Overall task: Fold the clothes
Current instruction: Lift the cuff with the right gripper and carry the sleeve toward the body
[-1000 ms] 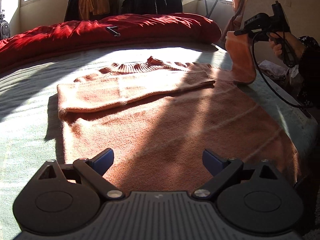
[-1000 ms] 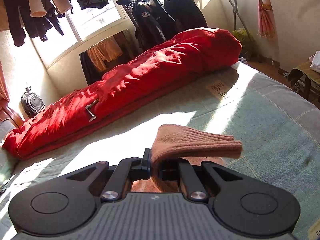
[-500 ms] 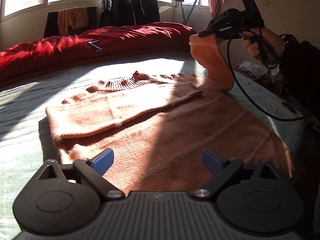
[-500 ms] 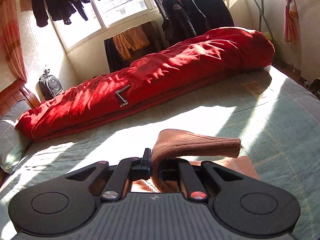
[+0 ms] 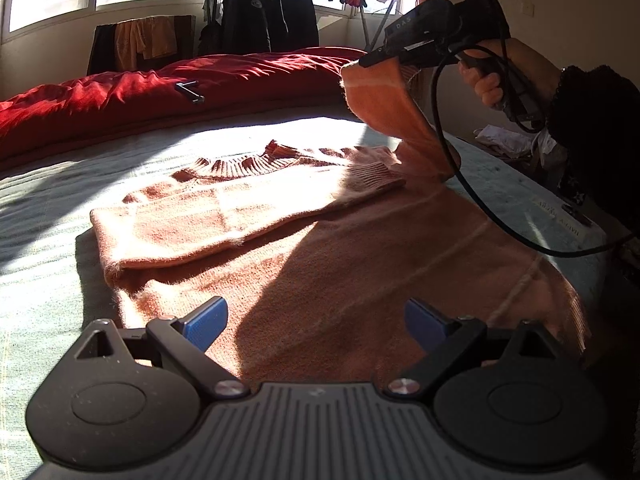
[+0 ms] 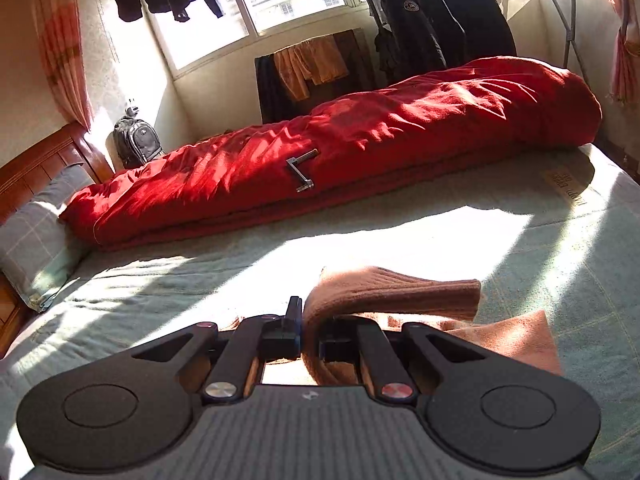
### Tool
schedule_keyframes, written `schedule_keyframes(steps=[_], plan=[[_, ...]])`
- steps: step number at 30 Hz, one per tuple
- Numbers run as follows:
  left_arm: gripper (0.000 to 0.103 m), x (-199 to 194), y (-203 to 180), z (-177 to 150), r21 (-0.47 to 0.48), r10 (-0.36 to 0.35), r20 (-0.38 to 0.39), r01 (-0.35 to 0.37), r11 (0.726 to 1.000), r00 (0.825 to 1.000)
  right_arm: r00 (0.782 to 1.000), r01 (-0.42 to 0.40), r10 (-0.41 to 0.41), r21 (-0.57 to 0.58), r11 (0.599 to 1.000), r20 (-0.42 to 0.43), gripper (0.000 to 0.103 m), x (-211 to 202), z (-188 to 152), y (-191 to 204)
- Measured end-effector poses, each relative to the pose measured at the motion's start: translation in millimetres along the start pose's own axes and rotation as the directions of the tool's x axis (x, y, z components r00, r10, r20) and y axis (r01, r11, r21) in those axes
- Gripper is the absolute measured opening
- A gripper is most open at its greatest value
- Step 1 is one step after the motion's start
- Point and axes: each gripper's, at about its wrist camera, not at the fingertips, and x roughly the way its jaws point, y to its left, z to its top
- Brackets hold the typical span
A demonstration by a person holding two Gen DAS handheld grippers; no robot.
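An orange-brown knit sweater (image 5: 340,264) lies flat on the bed, its left sleeve (image 5: 240,216) folded across the chest. My left gripper (image 5: 316,320) hovers over the sweater's hem, open, with nothing between its blue pads. My right gripper (image 5: 362,64) is at the upper right in the left wrist view, held by a hand, and it lifts the right sleeve (image 5: 388,112) off the bed. In the right wrist view that gripper (image 6: 310,334) is shut on the sleeve, whose ribbed cuff (image 6: 400,290) sticks out forward to the right.
A rolled red duvet (image 6: 340,160) with a metal crank handle (image 6: 302,170) on it lies along the far side of the bed. A grey pillow (image 6: 32,240) is at the left, a clothes rack (image 6: 440,20) behind. A black cable (image 5: 480,208) hangs from the right gripper.
My right gripper has carried the sleeve up and leftward toward the sweater's middle, and its view has swung left. The left gripper has stayed about where it was, still open.
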Motion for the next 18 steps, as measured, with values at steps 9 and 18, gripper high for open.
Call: schedule_keyframes(steps=[9, 18], plan=[[0.095, -3, -5, -8, 0.009, -0.037, -0.017, 0.037, 0.999, 0.999, 0.998, -0.058, 0.057, -0.076, 0.995, -0.019, 0.008, 20, -1, 44], [0.095, -16, -9, -19, 0.025, -0.032, -0.075, 0.034, 0.999, 0.997, 1.000, -0.004, 0.001, -0.198, 0.980, -0.013, 0.008, 59, -30, 91]])
